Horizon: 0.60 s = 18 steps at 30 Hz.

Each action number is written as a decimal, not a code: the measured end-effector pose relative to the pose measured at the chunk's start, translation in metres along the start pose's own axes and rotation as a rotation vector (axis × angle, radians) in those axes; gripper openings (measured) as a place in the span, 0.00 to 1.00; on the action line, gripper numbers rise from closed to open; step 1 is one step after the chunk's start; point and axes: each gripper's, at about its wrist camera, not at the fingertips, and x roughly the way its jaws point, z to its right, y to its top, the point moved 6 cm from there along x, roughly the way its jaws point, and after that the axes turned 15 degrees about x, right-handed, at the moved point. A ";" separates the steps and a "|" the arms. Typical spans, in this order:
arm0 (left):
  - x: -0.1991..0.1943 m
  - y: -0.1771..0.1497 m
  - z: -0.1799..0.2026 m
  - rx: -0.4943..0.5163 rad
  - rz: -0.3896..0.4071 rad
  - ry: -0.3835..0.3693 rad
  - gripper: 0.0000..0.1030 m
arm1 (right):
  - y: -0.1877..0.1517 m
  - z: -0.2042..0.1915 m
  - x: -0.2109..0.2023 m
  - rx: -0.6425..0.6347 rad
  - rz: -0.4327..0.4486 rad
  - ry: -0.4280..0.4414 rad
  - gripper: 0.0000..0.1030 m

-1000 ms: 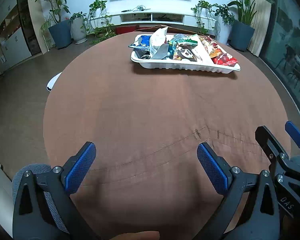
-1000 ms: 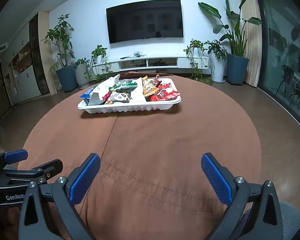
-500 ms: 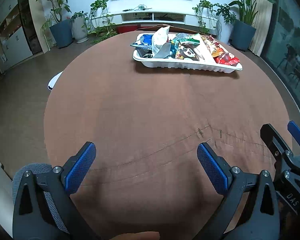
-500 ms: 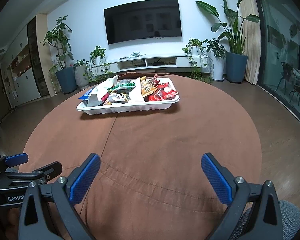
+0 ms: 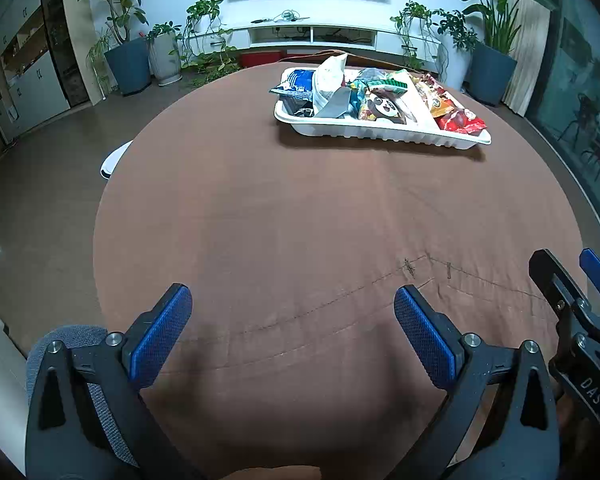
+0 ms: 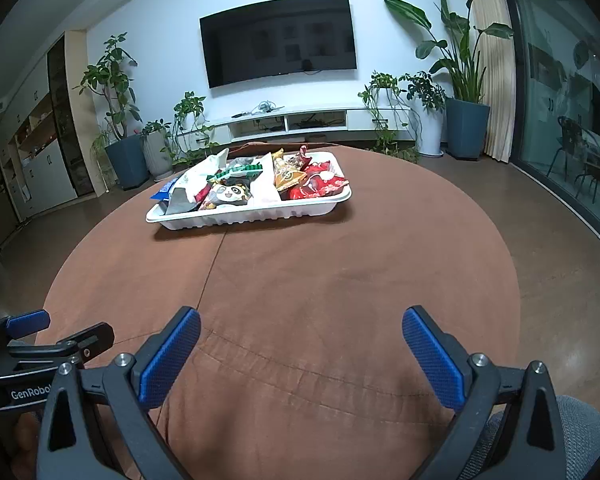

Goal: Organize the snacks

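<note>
A white ribbed tray [image 5: 384, 133] [image 6: 252, 214] heaped with snack packets stands at the far side of the round brown table. A panda-print packet [image 5: 385, 107] [image 6: 225, 194] lies in its middle, red packets [image 5: 460, 122] [image 6: 320, 184] at its right end, a blue packet [image 5: 298, 82] at its left. My left gripper [image 5: 292, 312] hovers open over the near table edge, nothing between its blue pads. My right gripper [image 6: 300, 334] is open and empty too, beside the left one. Each gripper shows in the other's view: the right [image 5: 572, 280], the left [image 6: 56, 332].
The brown tablecloth [image 5: 320, 220] has creases and a stitched seam near the front. A white stool [image 5: 114, 158] peeks out past the table's left edge. Potted plants [image 6: 124, 160], a TV [image 6: 280, 38] and a low white console line the far wall; glass doors stand at right.
Both views have shifted slightly, and the tray sits a little lower and further right than a second ago. Both grippers stay open and empty.
</note>
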 end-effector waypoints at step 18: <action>0.001 0.000 0.002 -0.001 -0.003 -0.001 1.00 | -0.001 0.000 0.001 0.001 -0.005 -0.002 1.00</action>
